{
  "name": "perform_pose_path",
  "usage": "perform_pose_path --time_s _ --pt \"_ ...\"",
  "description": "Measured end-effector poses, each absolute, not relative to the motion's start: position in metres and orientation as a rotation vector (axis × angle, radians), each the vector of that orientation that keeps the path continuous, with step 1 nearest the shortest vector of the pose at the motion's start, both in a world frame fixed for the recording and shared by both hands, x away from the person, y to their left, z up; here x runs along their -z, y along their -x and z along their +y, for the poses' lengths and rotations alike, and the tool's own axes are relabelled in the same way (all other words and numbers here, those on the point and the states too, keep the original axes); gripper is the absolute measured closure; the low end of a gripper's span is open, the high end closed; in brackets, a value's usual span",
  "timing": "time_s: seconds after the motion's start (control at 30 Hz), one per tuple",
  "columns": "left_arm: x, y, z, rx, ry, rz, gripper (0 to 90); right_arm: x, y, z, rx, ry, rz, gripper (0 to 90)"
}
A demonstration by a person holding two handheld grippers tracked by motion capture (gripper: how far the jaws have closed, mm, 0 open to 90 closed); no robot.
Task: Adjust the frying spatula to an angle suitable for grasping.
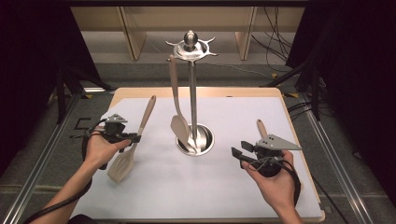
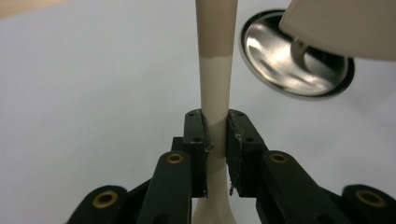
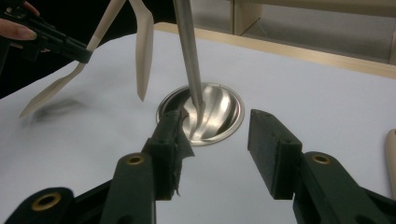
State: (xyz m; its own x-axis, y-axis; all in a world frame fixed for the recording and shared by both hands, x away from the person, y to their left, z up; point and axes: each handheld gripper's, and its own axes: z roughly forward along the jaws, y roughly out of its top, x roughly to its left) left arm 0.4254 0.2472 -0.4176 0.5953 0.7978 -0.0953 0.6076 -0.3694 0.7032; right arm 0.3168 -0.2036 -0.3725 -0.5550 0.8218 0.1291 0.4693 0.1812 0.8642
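My left gripper (image 1: 135, 138) is shut on the beige handle of a slotted spatula (image 1: 122, 165) and holds it tilted above the white mat, head toward me. In the left gripper view the two pads clamp that handle (image 2: 215, 88) from both sides. My right gripper (image 1: 238, 154) hovers low at the right with its jaws open and nothing between them (image 3: 217, 135). A steel utensil stand (image 1: 192, 93) rises from its round base (image 1: 205, 140) in the middle. A beige spoon-like utensil (image 1: 176, 105) hangs from one of its top hooks.
Another utensil's handle (image 1: 261, 127) lies on the mat just behind my right gripper, and its tip (image 3: 391, 154) appears at the right edge of the right gripper view. The white mat (image 1: 187, 186) covers a wooden table. Shelving and cables stand beyond the far edge.
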Motion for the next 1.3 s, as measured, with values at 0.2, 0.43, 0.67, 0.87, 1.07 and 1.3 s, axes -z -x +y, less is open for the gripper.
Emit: perform_pose_path --time_s 0.2,0.43,0.67,0.87,1.07,1.3 --pt "0.414 -0.421 0.243 -0.372 -1.953 1.089 78.4 0.373 -0.318 -0.204 -1.328 -1.189 2.101 56.1" --pt "0.411 -0.414 0.24 -0.411 -1.858 1.06 78.4 0.374 -0.319 -0.203 -1.351 -1.18 2.093 56.1" --pt "0.405 -0.404 0.236 -0.444 -1.808 1.023 78.4 0.373 -0.317 -0.203 -1.344 -1.174 2.099 56.1" --pt "0.398 -0.395 0.23 -0.473 -1.757 0.987 78.4 0.373 -0.319 -0.202 -1.366 -1.15 2.086 56.1" --pt "0.394 -0.386 0.223 -0.521 -1.725 0.929 78.4 0.373 -0.316 -0.2 -1.373 -1.196 2.072 56.1" --pt "0.39 -0.373 0.21 -0.53 -1.712 0.875 78.4 0.37 -0.316 -0.197 -1.395 -1.165 2.073 56.2"
